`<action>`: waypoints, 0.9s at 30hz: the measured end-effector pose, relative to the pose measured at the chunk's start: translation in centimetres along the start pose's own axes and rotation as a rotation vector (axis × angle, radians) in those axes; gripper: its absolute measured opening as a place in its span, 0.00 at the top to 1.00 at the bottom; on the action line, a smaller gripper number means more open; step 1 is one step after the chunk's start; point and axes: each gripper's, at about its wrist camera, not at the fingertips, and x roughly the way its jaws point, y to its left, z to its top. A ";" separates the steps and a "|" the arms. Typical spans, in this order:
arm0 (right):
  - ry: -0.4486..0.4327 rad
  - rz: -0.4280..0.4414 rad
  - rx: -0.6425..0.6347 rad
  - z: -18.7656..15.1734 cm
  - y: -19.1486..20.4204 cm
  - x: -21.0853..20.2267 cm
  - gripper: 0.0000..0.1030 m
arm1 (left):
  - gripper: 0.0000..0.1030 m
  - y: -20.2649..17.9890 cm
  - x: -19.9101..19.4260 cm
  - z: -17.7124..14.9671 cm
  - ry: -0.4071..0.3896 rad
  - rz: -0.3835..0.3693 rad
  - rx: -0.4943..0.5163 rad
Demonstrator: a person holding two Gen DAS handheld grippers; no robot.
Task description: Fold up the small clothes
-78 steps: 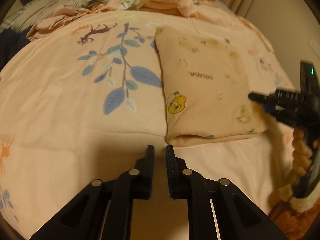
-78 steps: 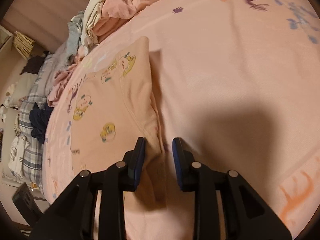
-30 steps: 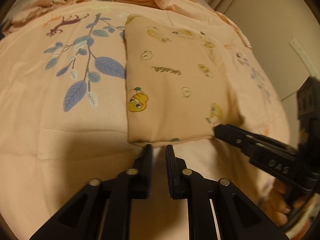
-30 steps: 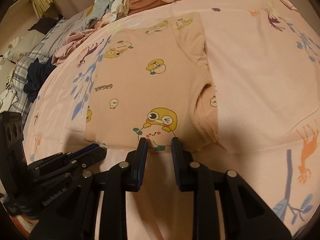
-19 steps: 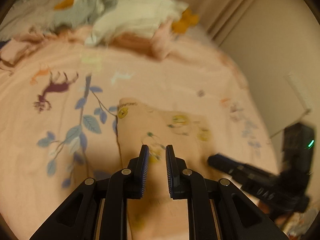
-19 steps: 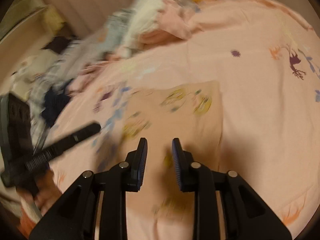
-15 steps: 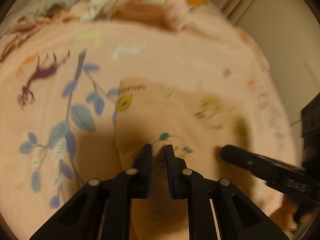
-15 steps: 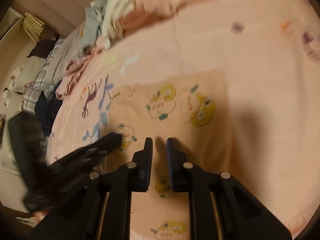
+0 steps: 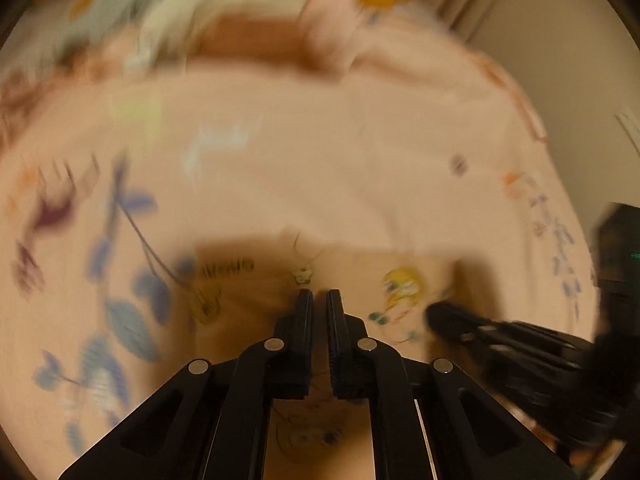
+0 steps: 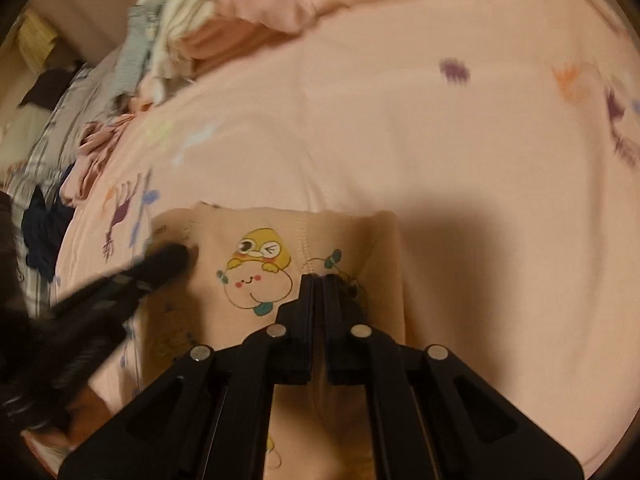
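- My right hand-held gripper [image 10: 319,277] has its jaws pinched onto the hem of the small peach shirt [image 10: 256,264], beside the printed yellow chick; cloth shows in the slot between the fingers.
- My left hand-held gripper [image 9: 318,293] is drawn narrow, with a slim gap at the tips. Cloth lies under and between the fingers, so I judge it is gripping the same shirt, but the blur keeps me from being sure.
- The shirt lies on the bed [image 10: 400,120], on the pink printed cover, with its near edge lifted in my two grippers and its far part resting flat.
- What could go wrong: if the left grip is only skin-deep, that corner may slip out as I carry the edge over, and the fold will come out crooked.
- The two grippers sit close on one edge. If I move them at different speeds, the cloth between them may bunch or twist.
- A thin knit like this probably sags. Lifted too high, the lower layer may drag along and undo the flat part.
- The right wrist view is sharp: it shows the seam, the chick print and the laundry pile [image 10: 192,32] at the far-left side of the bed.
- The left wrist view is smeared by motion, but only it shows the wall [image 9: 560,60] beyond the bed, and my right gripper coming in from the side.
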 end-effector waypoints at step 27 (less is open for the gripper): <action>-0.073 0.185 0.151 -15.0 -2.8 -7.3 0.90 | 0.93 5.8 -8.4 -13.0 -0.002 -0.258 -0.219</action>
